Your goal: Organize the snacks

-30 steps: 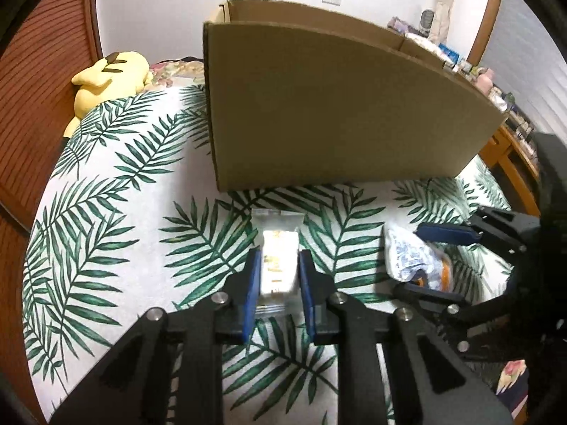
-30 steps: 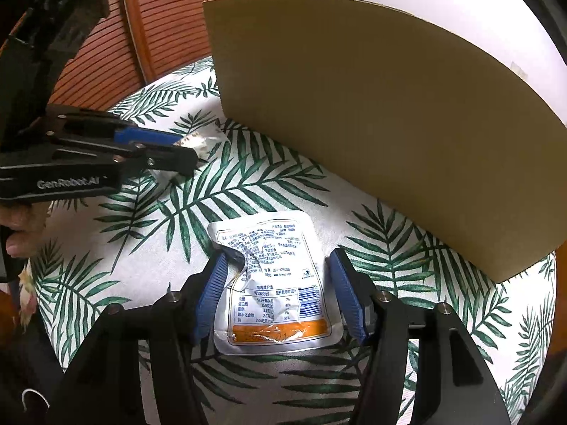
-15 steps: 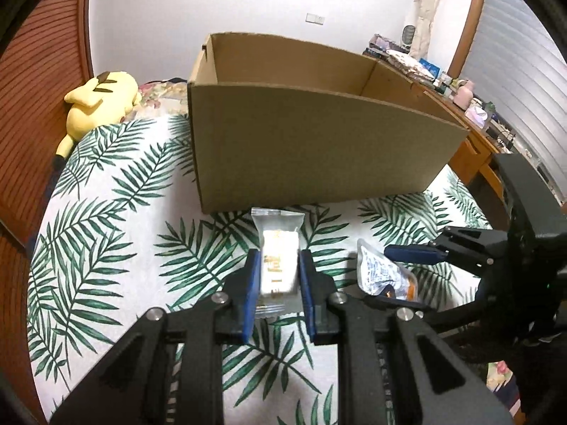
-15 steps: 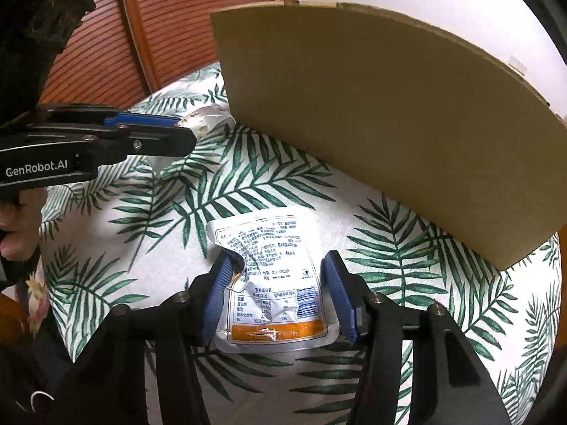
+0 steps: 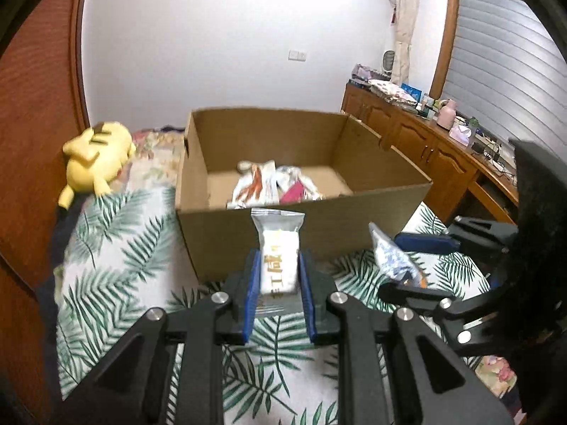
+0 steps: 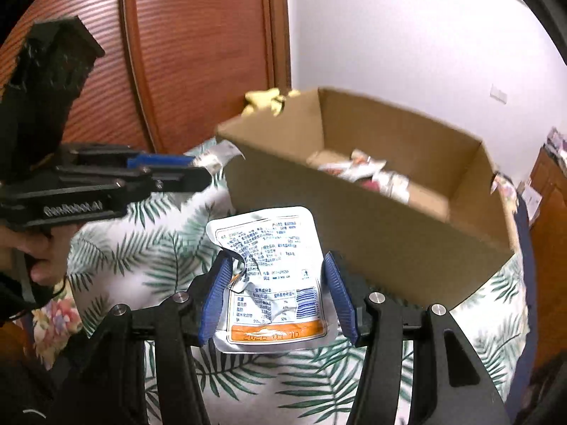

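While the left gripper [image 5: 277, 276] pinches a slim white wafer pack [image 5: 279, 248] between its blue pads [image 5: 252, 294], the right gripper [image 6: 276, 294] clamps a crumpled white pouch [image 6: 273, 276] with an orange band along its near edge. Both packets are held off the leaf-print sheet [image 5: 106, 265], just short of the near wall of the open box [image 5: 372, 219], which sits at 12 o'clock from the left gripper and at 1 o'clock from the right. Inside the box, loose snacks [image 5: 273, 186] lie piled toward the middle of the floor; their labels are too blurred to read. From the left wrist, the right gripper and its pouch appear at 3 o'clock, beside the wafer pack but apart from it. From the right wrist, the left gripper shows at 9 o'clock, the tip of its pack poking past the fingers near the box's corner. A yellow plush [image 5: 95, 156] lies at 10 o'clock of the box in the left view, against the wooden panel [image 5: 39, 106]. A dresser [image 5: 425, 145] stands at 2 o'clock.
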{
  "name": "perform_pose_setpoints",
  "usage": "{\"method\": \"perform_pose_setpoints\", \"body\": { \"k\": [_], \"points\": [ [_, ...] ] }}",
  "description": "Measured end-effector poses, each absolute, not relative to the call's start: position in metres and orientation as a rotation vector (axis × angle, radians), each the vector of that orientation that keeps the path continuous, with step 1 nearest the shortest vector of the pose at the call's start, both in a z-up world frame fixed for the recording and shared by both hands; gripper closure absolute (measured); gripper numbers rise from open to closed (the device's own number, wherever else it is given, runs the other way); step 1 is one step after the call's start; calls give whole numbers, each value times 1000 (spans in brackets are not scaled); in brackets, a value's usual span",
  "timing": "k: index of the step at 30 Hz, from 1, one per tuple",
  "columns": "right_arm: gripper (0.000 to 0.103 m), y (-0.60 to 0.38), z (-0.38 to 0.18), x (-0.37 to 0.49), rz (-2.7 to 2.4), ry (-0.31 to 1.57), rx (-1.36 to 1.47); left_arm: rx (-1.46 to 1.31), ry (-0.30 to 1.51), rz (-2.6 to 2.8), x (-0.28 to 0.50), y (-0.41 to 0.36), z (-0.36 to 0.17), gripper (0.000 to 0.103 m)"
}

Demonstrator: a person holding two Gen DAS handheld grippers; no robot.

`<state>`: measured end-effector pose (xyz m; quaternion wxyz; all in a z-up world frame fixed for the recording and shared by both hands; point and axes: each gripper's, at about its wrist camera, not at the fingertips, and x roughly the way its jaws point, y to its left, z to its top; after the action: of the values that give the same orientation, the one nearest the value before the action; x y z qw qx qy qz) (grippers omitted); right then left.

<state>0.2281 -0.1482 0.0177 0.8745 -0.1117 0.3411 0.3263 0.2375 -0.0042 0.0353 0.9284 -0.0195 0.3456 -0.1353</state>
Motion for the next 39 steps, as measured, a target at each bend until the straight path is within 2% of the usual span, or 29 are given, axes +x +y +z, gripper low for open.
{"method": "perform_pose_setpoints", "body": {
  "k": [12, 27, 30, 32, 35, 39],
  "points": [
    [48, -143, 60, 265, 608, 611, -256, 13, 641, -274, 277, -13, 71, 84],
    [47, -160, 37, 342, 467, 660, -134, 7, 652, -247, 362, -24, 64, 84],
    [45, -161, 30, 348, 444, 678, -138, 12, 664, -233, 367, -28, 58, 80],
    [44, -160, 26, 352, 438, 692, -142, 17, 664, -221, 367, -29, 56, 70],
    [43, -159, 21, 350, 434, 708, -145, 21, 673, -213, 367, -30, 53, 62],
    [43, -165, 24, 342, 450, 703, -124, 9, 683, -206, 361, -27, 53, 60]
  ]
}}
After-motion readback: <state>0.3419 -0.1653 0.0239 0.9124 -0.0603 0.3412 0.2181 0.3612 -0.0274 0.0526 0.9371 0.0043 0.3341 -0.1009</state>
